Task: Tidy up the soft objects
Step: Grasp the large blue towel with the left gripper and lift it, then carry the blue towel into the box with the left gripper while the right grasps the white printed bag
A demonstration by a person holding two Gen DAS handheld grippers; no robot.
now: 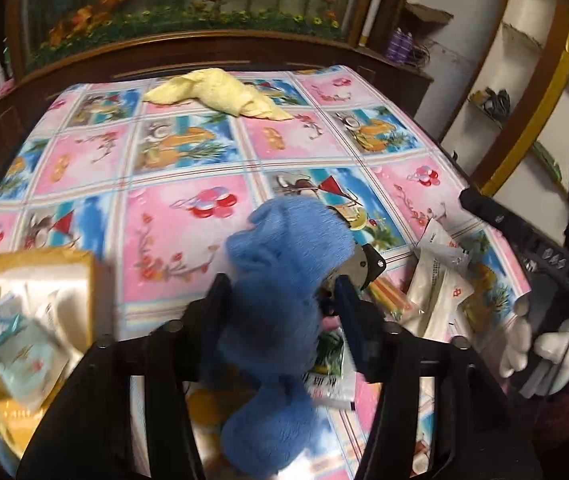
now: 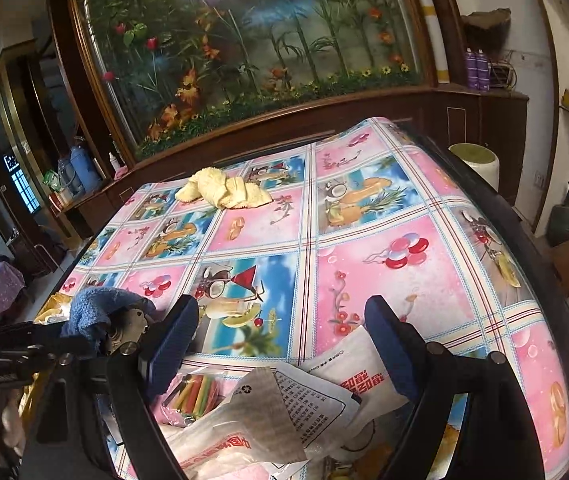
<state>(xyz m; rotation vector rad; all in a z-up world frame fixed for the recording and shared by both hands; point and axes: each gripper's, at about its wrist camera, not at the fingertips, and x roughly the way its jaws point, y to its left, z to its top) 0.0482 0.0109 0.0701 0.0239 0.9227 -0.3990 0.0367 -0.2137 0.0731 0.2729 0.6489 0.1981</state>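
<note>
A blue fluffy cloth hangs between the fingers of my left gripper above the patterned tablecloth. It touches the left finger, and a narrow slit shows at the right finger, so the pads do not press it. In the right wrist view the blue cloth drapes over that gripper at the left edge. My right gripper stands open above several plastic packets, with nothing between its fingers. A yellow towel lies crumpled at the table's far side.
A yellow box with white lining and packets sits at the near left. More packets lie at the right, beside a white-gloved hand. A dark wooden cabinet with artificial flowers stands behind the table, and a white stool right of it.
</note>
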